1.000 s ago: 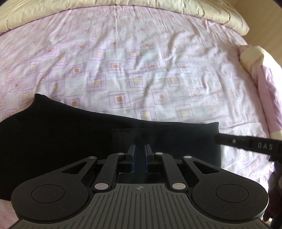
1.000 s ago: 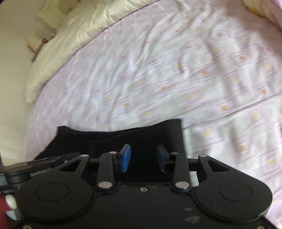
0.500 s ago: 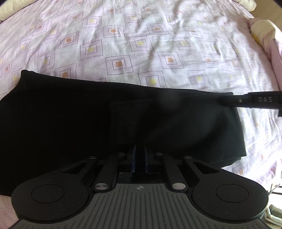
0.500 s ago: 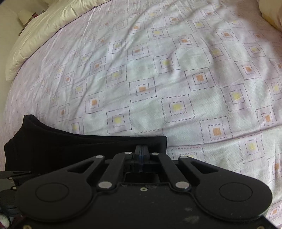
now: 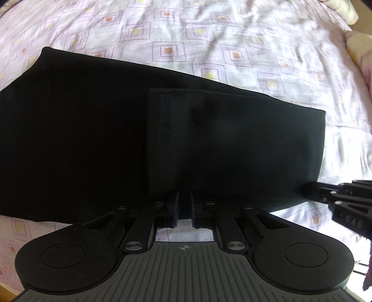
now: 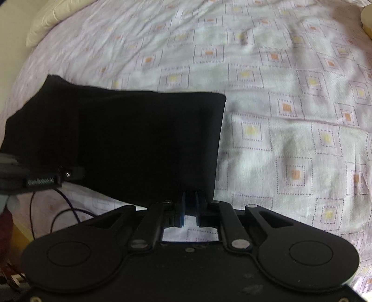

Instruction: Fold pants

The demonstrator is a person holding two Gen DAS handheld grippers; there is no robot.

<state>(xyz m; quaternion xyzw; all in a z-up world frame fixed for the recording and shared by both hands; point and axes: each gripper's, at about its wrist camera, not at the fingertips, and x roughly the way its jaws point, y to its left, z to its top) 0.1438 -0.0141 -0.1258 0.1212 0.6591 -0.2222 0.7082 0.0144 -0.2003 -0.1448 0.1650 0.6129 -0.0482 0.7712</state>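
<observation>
Your left gripper (image 5: 183,204) sits at the lower middle of its view with the jaws drawn close on the near edge of the black pants (image 5: 139,130) — a fold of the dark cloth lies pinched between the pads. Your right gripper (image 6: 190,204) has just been easing apart a little, yet its blue pads (image 6: 183,206) still stand near together with the pants' corner hem caught between them. The pants lie folded in a broad dark band across the middle of both views, a doubled layer showing at centre. Beneath them spreads the bedsheet (image 5: 209,41), lilac with square motifs — a cream duvet (image 6: 46,16) at upper left, a dark cable (image 6: 58,209) at lower left.
</observation>
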